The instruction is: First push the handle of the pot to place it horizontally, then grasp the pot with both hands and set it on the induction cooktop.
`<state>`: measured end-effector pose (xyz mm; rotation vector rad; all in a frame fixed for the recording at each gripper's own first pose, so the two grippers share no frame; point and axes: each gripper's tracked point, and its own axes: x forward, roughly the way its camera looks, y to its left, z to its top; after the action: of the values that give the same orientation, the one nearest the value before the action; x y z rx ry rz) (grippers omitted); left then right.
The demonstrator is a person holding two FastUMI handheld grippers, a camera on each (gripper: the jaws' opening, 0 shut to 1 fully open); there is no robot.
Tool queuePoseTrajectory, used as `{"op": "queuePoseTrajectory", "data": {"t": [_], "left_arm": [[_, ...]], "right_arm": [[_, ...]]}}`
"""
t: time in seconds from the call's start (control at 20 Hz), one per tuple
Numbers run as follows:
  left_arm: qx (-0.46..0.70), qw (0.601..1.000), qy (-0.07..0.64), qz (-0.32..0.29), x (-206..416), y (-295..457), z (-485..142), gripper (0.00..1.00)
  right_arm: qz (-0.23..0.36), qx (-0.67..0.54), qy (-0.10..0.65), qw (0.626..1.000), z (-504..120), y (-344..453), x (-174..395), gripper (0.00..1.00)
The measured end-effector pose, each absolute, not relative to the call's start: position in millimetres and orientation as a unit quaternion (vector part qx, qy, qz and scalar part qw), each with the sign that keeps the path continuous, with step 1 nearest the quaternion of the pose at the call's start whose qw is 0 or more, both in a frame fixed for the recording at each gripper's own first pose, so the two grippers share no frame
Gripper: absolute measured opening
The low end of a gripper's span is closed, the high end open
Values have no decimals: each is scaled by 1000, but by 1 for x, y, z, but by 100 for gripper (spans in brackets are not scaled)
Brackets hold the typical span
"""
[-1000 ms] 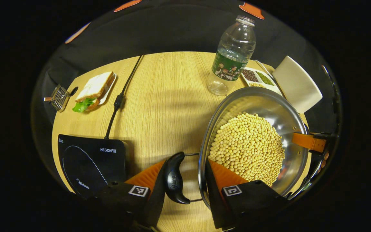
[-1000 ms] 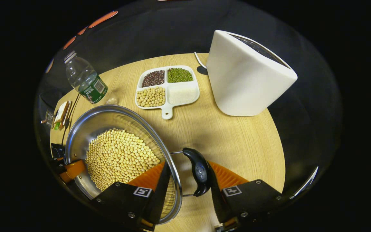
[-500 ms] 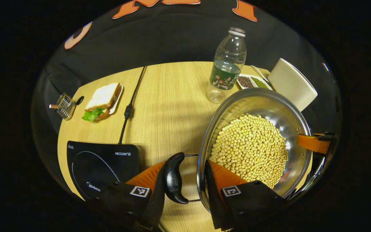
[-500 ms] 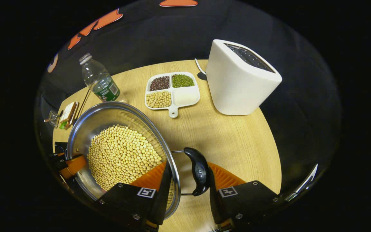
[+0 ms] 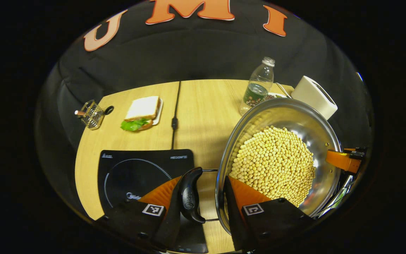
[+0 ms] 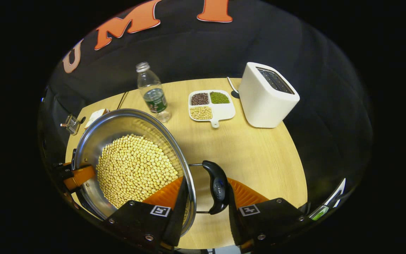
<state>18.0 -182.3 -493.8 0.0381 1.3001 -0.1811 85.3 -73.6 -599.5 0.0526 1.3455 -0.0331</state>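
A steel pot (image 5: 294, 113) full of yellow beans (image 5: 273, 162) hangs above the wooden table, held at both side handles. My left gripper (image 5: 203, 183) is shut on the pot: one finger lies outside its black left handle (image 5: 190, 195), the other inside the rim. My right gripper (image 6: 206, 183) is shut the same way across the other black handle (image 6: 217, 187) and the rim of the pot (image 6: 111, 128). Each view also shows the opposite gripper at the pot's far side (image 5: 344, 160) (image 6: 78, 176). The black induction cooktop (image 5: 136, 173) lies on the table under and left of the left gripper.
A water bottle (image 6: 152, 93), a white divided dish of grains (image 6: 210, 104) and a white toaster (image 6: 268, 95) stand at the back right. A sandwich on a plate (image 5: 143, 111), a wire basket (image 5: 92, 113) and the cooktop's cable (image 5: 175, 116) are at the back left.
Both grippers have risen with the pot between them, so the table looks farther off. The pot has shifted left toward the cooktop, which now sits under the left gripper.
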Motion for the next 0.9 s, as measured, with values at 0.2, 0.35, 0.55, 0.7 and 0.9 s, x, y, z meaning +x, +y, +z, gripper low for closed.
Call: {"op": "queuePoseTrajectory", "data": {"t": [0.2,0.35,0.55,0.7,0.9], "left_arm": [[17,801,596,-57,10,-125,-469,66],[15,806,590,-39,10,-80,-455,66],[4,807,590,-14,8,-57,-440,66],[-2,806,591,6,0,-58,-435,66],[-8,805,593,24,-8,-61,-434,66]], "right_arm": [[9,18,615,788,-600,-78,93,57],[29,13,609,793,-605,-82,100,56],[52,3,606,794,-604,-94,112,57],[69,-3,606,792,-604,-95,119,56],[90,-7,608,789,-605,-97,123,56]]}}
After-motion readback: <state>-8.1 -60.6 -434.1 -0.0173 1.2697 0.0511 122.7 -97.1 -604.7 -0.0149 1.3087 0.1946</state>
